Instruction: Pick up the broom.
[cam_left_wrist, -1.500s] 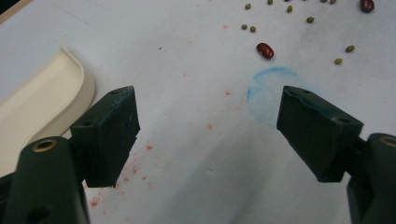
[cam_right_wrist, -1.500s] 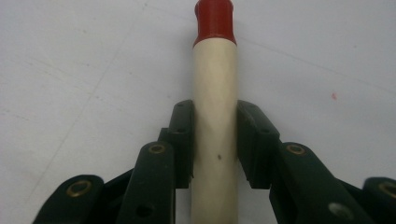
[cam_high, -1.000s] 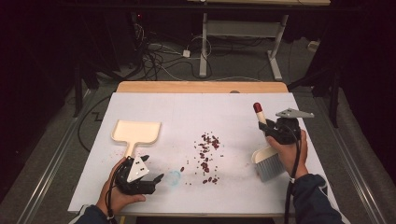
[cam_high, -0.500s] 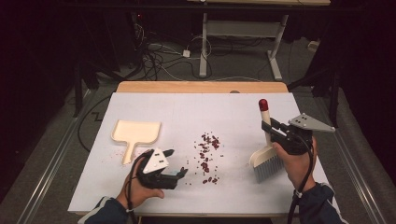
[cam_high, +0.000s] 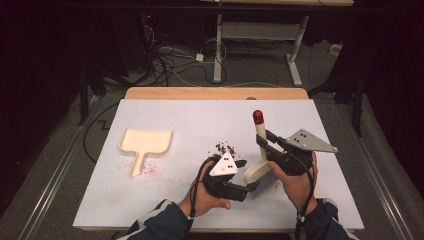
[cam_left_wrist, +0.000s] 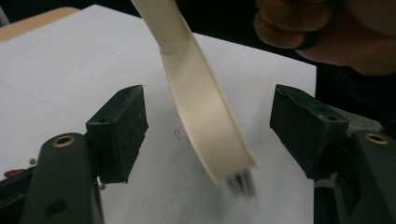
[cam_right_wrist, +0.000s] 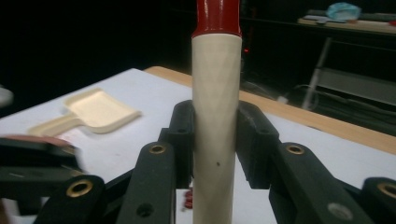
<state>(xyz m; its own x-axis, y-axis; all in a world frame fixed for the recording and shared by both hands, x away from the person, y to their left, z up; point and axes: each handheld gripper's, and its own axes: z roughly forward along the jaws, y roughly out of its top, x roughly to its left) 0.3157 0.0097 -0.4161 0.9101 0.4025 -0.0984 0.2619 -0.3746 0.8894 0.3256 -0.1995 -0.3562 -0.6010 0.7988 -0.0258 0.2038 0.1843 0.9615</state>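
Note:
My right gripper (cam_high: 264, 141) is shut on the cream handle of a hand brush (cam_high: 260, 132) with a red tip, holding it nearly upright just above the white table (cam_high: 310, 200). In the right gripper view both pads press the handle (cam_right_wrist: 216, 116). My left gripper (cam_high: 246, 176) has come up to the brush head; its jaws have just been closing. In the left gripper view the cream brush head (cam_left_wrist: 205, 126) hangs between the jaws without touching either pad, dark bristles at its lower end. A cream dustpan (cam_high: 147, 142) lies at the left. Dark red crumbs (cam_high: 225, 148) lie mid-table.
The person's right hand (cam_left_wrist: 327, 28) is close behind the brush in the left gripper view. A wooden strip (cam_high: 215, 93) runs along the table's far edge. Faint red specks (cam_high: 150, 170) lie beside the dustpan's handle. Cables and desk legs stand on the floor beyond.
My left gripper has moved right from near the dustpan's handle to the brush head. My right gripper has carried the brush left toward the middle and lifted it slightly.

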